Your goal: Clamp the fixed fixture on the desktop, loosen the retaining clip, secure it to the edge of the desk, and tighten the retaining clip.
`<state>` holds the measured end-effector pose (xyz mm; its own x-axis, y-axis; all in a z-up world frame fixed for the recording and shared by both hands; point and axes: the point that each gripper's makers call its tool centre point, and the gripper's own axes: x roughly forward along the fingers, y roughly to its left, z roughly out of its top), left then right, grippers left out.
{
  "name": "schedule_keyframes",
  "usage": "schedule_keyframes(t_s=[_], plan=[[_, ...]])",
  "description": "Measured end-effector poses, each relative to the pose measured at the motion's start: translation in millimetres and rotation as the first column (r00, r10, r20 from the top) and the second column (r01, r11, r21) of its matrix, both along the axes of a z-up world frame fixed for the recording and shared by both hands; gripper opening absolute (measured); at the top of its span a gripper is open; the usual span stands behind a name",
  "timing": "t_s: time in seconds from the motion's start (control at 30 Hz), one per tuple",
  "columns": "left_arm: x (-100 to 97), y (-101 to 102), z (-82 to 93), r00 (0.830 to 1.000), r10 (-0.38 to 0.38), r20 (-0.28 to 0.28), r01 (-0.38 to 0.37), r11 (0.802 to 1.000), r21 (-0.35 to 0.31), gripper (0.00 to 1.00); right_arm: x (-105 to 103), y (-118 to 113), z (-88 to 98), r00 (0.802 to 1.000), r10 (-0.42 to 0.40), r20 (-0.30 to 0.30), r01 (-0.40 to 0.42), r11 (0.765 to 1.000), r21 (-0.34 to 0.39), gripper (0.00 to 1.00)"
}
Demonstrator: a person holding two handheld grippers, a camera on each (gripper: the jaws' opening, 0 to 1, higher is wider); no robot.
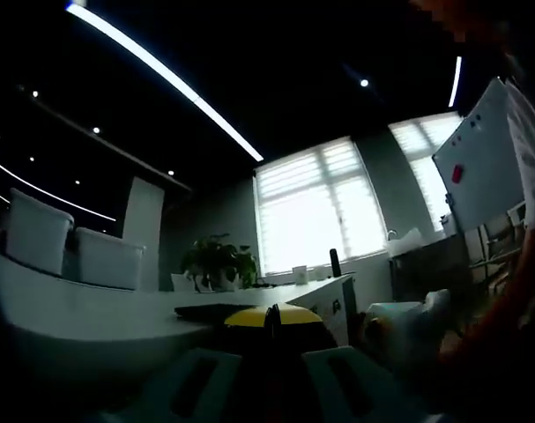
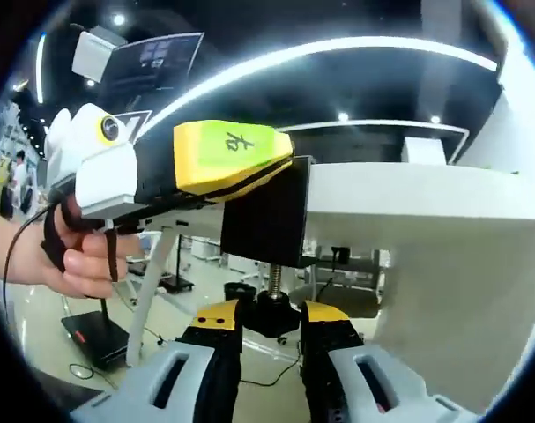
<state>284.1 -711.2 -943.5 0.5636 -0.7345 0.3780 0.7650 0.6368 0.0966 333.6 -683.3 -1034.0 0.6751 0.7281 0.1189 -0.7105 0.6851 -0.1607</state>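
The room is dim under a dark ceiling carrying long light strips [image 1: 161,75] and small recessed spotlights [image 1: 363,83]; daylight enters through two large windows with slatted blinds [image 1: 315,207] in a grey wall. A long white desk [image 1: 100,317] stands with white chairs [image 1: 38,233] behind it, a potted plant [image 1: 219,262] near the window end, and a whiteboard [image 1: 479,159] to one side. In the right gripper view the desk's white underside [image 2: 443,211] spans above a pale floor [image 2: 38,335] with loose cables [image 2: 267,381].
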Motion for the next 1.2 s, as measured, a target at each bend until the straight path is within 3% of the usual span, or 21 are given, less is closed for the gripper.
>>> schedule_keyframes(t_s=[0.17,0.37,0.67,0.93,1.2], plan=[[0.0,0,0.0,1.0,0.001,0.001,-0.001,1.0,-0.004,0.02,0,2,-0.7,0.988,0.152,-0.04,-0.153,0.988,-0.016,0.25],[0.1,0,-0.6,1.0,0.003,0.005,-0.003,1.0,-0.001,0.02,2,1,-1.4,0.977,0.206,-0.056,-0.207,0.978,-0.017,0.25],[0.8,0,-2.8,1.0,0.001,-0.003,-0.001,1.0,0.0,0.02,-3,1,-1.9,0.983,0.172,-0.067,-0.172,0.985,0.005,0.26],[0.6,0,-2.9,1.0,0.0,-0.005,0.0,1.0,-0.002,0.02,-18,-3,-8.9,0.993,0.111,-0.033,-0.113,0.991,-0.071,0.34],[-1.8,0,-0.9,1.0,0.02,-0.02,-0.02,1.0,0.003,0.06,-33,-28,-6.8,0.996,0.021,-0.086,-0.019,0.999,0.025,0.32]])
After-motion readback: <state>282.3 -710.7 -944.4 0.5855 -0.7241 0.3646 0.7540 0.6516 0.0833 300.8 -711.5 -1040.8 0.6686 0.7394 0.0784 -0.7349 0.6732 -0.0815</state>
